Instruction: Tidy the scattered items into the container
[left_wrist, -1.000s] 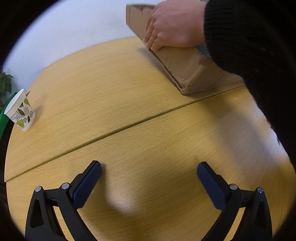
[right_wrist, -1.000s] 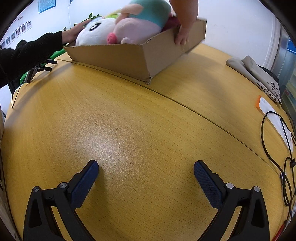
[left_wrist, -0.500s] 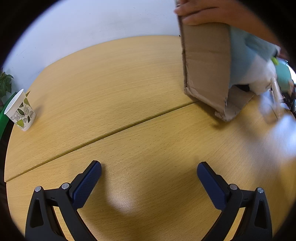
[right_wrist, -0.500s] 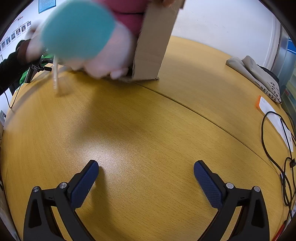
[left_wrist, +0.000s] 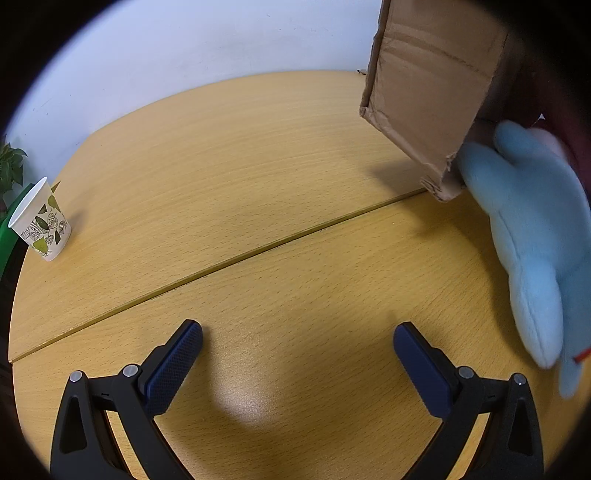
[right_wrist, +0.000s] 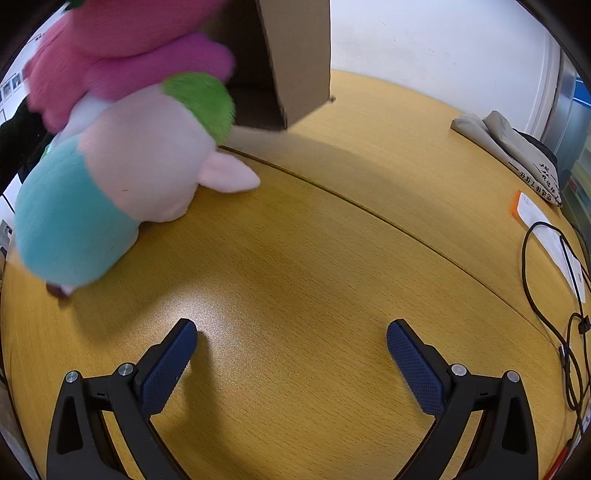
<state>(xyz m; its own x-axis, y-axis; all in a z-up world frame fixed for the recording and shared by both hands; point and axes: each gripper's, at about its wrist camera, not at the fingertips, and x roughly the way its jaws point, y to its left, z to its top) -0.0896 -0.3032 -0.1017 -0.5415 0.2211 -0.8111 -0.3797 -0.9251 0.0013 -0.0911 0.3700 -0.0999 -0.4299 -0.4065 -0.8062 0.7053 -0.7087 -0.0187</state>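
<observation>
A brown cardboard box (left_wrist: 432, 92) is tipped on end above the wooden table, also in the right wrist view (right_wrist: 295, 59). Plush toys spill out of it: a pale pink and teal plush (right_wrist: 110, 192) lands on the table, a pink and magenta plush (right_wrist: 122, 48) hangs above it, blurred. A light blue plush (left_wrist: 535, 229) lies at the right in the left wrist view. My left gripper (left_wrist: 297, 354) is open and empty, low over the table. My right gripper (right_wrist: 291, 350) is open and empty, just right of the teal plush.
A leaf-patterned paper cup (left_wrist: 40, 221) stands at the table's left edge beside a green plant (left_wrist: 9, 168). Folded grey cloth (right_wrist: 509, 151), a paper sheet (right_wrist: 546, 229) and black cables (right_wrist: 554, 295) lie at the right. The table has a seam (left_wrist: 221, 262).
The box was lifted from flat on the table and tipped on end, and the plush toys tumbled out onto the table. Both grippers stayed still and open.
</observation>
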